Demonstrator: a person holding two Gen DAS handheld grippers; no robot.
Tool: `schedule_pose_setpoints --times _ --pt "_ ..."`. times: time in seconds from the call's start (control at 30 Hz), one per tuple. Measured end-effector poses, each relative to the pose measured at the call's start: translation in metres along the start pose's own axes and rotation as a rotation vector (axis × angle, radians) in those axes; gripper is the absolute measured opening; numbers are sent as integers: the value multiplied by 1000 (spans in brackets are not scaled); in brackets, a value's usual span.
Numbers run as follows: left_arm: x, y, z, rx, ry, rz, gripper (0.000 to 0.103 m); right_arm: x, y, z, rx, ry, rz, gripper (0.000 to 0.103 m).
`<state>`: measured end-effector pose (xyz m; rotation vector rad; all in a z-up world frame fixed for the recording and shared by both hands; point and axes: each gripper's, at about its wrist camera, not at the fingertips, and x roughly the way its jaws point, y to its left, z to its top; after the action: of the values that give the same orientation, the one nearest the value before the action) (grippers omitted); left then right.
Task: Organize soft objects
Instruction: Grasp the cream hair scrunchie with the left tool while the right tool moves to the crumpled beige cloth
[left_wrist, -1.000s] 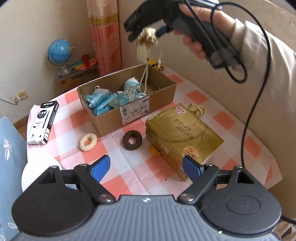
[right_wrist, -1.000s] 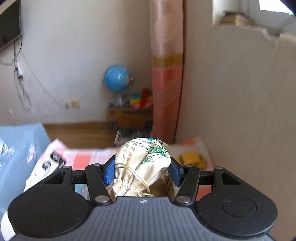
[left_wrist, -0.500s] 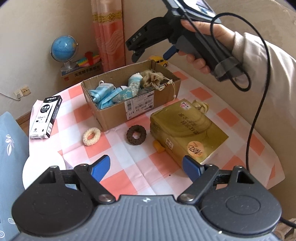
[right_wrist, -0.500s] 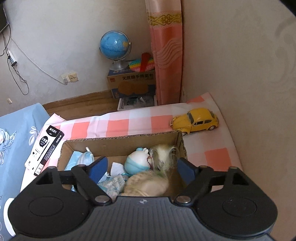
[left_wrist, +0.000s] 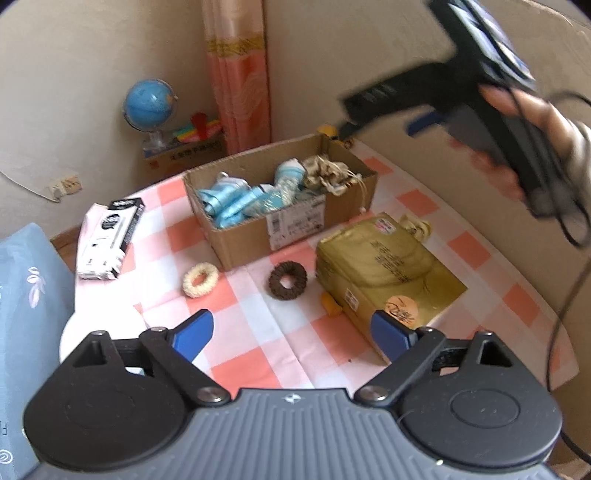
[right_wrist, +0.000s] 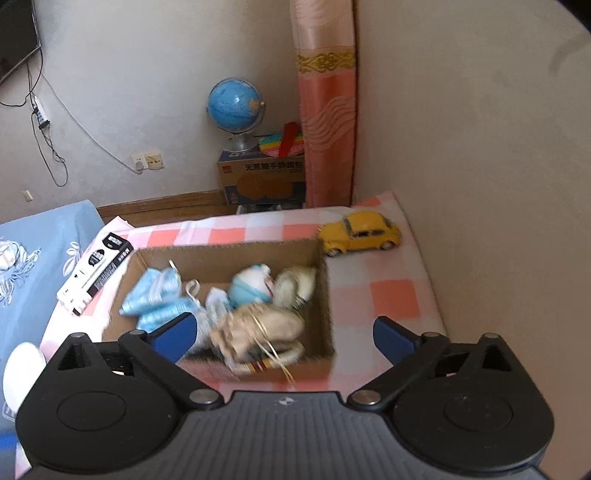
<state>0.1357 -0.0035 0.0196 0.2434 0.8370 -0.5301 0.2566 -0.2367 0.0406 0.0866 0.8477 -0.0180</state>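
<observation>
The cardboard box (left_wrist: 258, 229) (right_wrist: 221, 258) on the checked tablecloth holds light blue cloths (left_wrist: 229, 203), a blue plush (right_wrist: 251, 286) and a beige drawstring pouch (left_wrist: 328, 177) (right_wrist: 258, 328) lying at its right end. My right gripper (right_wrist: 284, 338) (left_wrist: 384, 118) hovers above and to the right of the box. Its jaws are opening wide and hold nothing. A cream scrunchie (left_wrist: 200, 279) and a brown scrunchie (left_wrist: 288, 281) lie on the cloth in front of the box. My left gripper (left_wrist: 291, 336) hangs over the near cloth, jaws opening, nothing between them.
A gold tissue pack (left_wrist: 388, 273) sits right of the brown scrunchie, with a small beige item (left_wrist: 415, 227) behind it and an orange piece (left_wrist: 330, 304) at its left foot. A yellow toy car (right_wrist: 360, 232) stands behind the box. A black-and-white carton (left_wrist: 110, 240) lies left.
The right gripper let go of the pouch, which dropped into the box. Its jaws spread wide and it drew away to the right. The left jaws widened slightly.
</observation>
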Motion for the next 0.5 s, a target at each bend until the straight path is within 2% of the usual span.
schedule_pose_setpoints --times 0.2,0.37,0.5 --pt "-7 1 -3 -22 -40 60 95 -24 -17 -41 24 -22 -22 103" --pt "-8 1 -11 -27 -34 76 95 -38 -23 -72 13 -56 -79 103" --pt "-11 6 -13 -61 -13 80 95 -52 -27 -96 29 -89 -81 103"
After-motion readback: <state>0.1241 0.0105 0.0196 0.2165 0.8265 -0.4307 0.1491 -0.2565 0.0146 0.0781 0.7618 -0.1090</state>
